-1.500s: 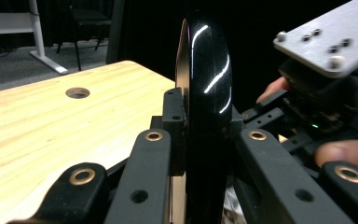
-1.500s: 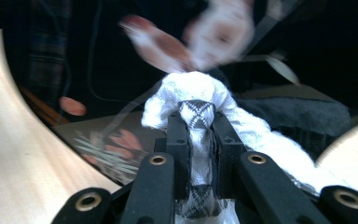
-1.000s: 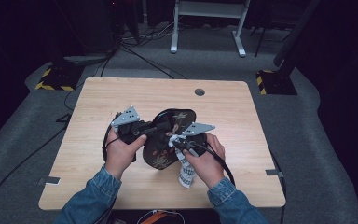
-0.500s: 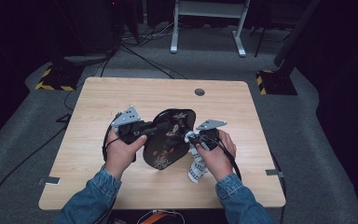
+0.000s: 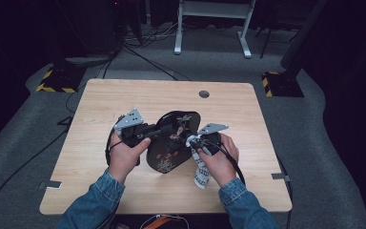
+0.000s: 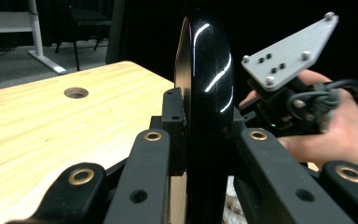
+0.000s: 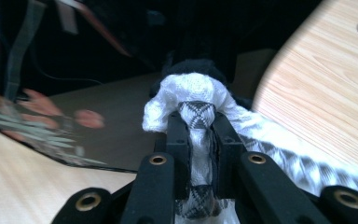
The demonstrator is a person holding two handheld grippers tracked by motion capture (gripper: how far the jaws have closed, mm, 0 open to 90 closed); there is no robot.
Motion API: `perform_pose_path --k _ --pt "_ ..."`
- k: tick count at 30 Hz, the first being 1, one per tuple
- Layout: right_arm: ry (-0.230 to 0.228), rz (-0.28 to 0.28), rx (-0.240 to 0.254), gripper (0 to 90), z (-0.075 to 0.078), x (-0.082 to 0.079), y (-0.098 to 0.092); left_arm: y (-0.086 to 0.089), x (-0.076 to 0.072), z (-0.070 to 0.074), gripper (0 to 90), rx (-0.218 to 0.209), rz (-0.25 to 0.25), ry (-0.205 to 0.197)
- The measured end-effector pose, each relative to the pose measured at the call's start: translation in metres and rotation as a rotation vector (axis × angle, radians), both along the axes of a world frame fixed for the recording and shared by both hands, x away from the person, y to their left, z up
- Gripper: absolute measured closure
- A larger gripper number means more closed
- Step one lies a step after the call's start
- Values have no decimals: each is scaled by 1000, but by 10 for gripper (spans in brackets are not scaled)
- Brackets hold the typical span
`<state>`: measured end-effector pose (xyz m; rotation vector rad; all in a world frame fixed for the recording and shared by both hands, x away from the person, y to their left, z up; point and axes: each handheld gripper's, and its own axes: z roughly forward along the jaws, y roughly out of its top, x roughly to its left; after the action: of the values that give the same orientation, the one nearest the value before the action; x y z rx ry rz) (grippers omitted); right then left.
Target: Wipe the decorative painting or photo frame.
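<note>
With the left tool (image 5: 158, 132) clenched on the rim of the glossy black plate (image 5: 171, 143), held tilted above the counter (image 5: 248, 119), and the right tool (image 5: 194, 141) pinching a white patterned cloth (image 5: 201, 172) beside it, a hard wipe could lever the slick plate loose — or the cloth could slip free.

The bottom edge of the left gripper view is cutting off the black plate (image 6: 205, 93), while its painted pattern (image 7: 42, 126) is blurring beyond the cloth (image 7: 193, 100) in the right gripper view.
</note>
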<state>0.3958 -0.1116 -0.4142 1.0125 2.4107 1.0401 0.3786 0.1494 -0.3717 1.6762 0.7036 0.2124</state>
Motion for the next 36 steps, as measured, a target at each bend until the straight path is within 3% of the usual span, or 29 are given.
perform_pose_path --k 11,15,17,36 --pt "-37 134 33 814 19 -25 38 1 1 -1 796 -5 -2 7" --pt "-49 149 27 814 20 -28 42 1 1 -1 796 -8 -4 8" --pt "-42 152 54 814 18 -26 39 1 1 -1 796 -5 -5 4" --pt "9 -30 6 814 -11 6 -11 0 0 -1 795 2 -3 3"
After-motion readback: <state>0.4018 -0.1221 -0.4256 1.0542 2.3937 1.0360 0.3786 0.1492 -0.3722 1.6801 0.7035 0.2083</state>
